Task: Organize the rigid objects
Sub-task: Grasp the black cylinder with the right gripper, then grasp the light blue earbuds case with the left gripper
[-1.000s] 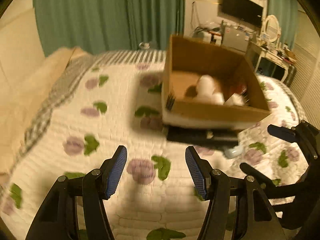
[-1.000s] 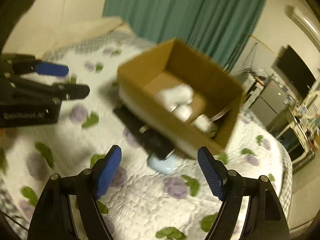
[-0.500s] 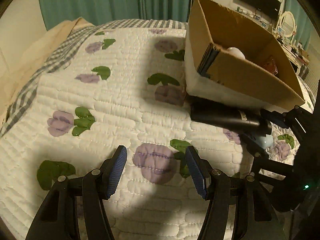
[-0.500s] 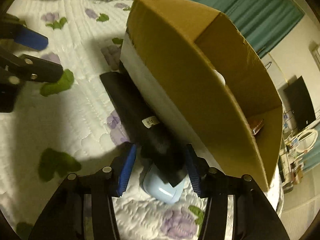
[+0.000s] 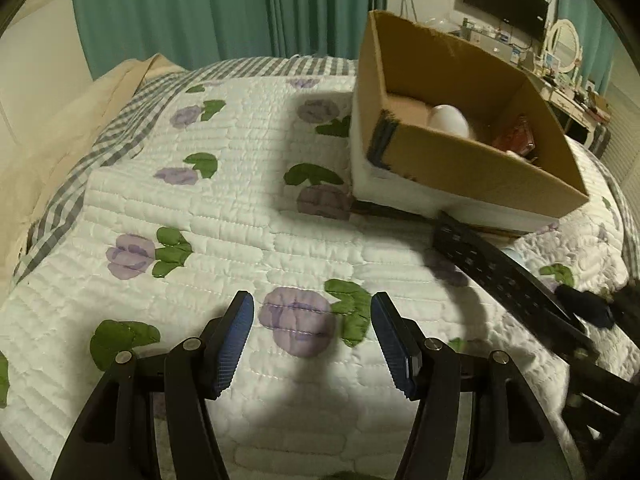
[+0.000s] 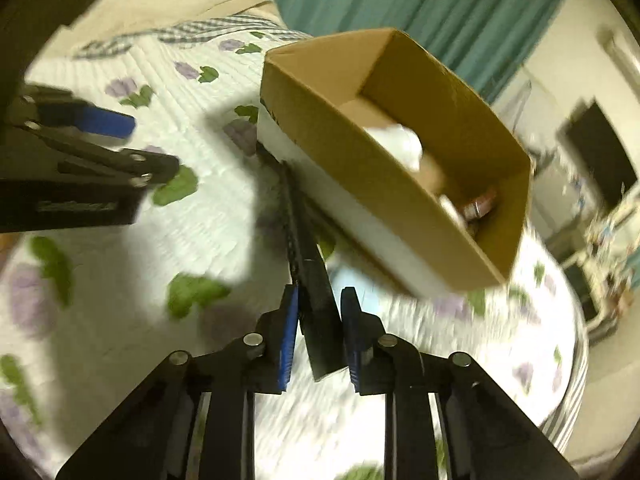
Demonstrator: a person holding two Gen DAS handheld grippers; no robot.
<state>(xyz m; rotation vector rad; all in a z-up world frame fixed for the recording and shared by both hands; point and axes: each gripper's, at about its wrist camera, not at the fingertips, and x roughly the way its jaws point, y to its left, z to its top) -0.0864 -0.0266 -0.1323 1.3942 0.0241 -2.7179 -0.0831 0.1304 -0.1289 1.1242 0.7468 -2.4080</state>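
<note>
Our right tool (image 6: 319, 334) is clamped on one end of a long black flat object (image 6: 308, 256), whose far end reaches under the cardboard box (image 5: 476, 160) on the quilted bed (image 5: 224, 216). Our left tool (image 5: 312, 344) hangs open over the quilt, holding nothing. A white egg-shaped item (image 5: 448, 120) lies inside the box.

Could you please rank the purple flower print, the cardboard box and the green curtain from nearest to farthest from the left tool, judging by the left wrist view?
1. Purple flower print: on the quilt, just ahead of the open left tool.
2. Cardboard box: farther up, right.
3. Green curtain: behind the bed.
</note>
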